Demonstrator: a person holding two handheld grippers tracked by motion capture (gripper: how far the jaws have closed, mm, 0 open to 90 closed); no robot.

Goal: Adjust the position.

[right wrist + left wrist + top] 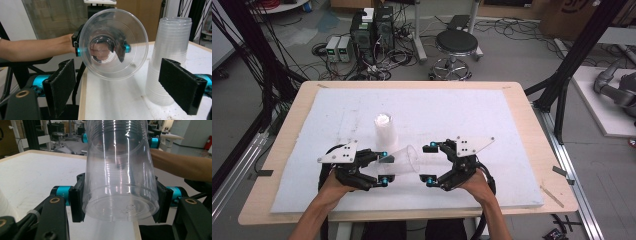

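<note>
A light wooden table (532, 131) carries the work; a white foam board (472, 120) lies flat on it, covering nearly all of the top and leaving a wooden margin at the left, right and far edges; a stack of clear plastic cups (385, 129) stands upside down on the board, left of its middle; dark specks and scuffs mark the white surface near the stack (168, 60).

Cup (120, 177) – clear glossy plastic; table (532, 130) edge – matt wood.
</note>
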